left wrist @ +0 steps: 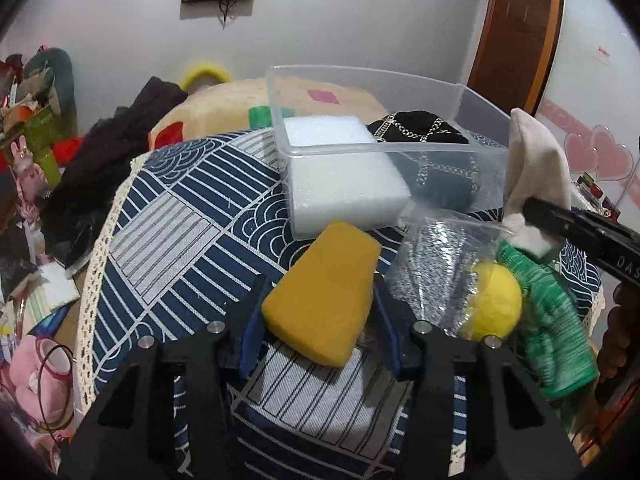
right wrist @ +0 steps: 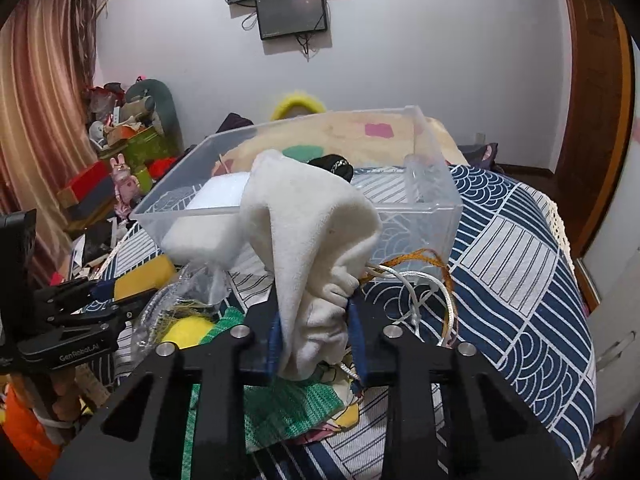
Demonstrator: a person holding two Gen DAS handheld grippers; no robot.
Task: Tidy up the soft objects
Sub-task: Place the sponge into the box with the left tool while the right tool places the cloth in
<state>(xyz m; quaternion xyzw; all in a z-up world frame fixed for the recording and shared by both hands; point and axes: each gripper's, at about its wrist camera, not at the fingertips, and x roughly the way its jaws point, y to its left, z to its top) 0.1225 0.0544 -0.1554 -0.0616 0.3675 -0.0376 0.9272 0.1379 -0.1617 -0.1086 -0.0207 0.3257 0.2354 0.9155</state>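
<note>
A: Why is the cream drawstring pouch (right wrist: 312, 240) up in the air?

B: The right gripper (right wrist: 316, 340) pinches its gathered neck, lifting it off the green knit cloth (right wrist: 288, 404), likely bound for the clear plastic bin (right wrist: 436, 204) just beyond.

A: And the left gripper (left wrist: 318, 312)?

B: Its jaws stand either side of the yellow sponge (left wrist: 320, 292), touching or nearly touching it; I can't tell whether they squeeze. The sponge sits just before the bin, where a white foam block (left wrist: 340, 168) already lies.

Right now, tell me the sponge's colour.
Mustard yellow sponge, best seen in the left wrist view.
</note>
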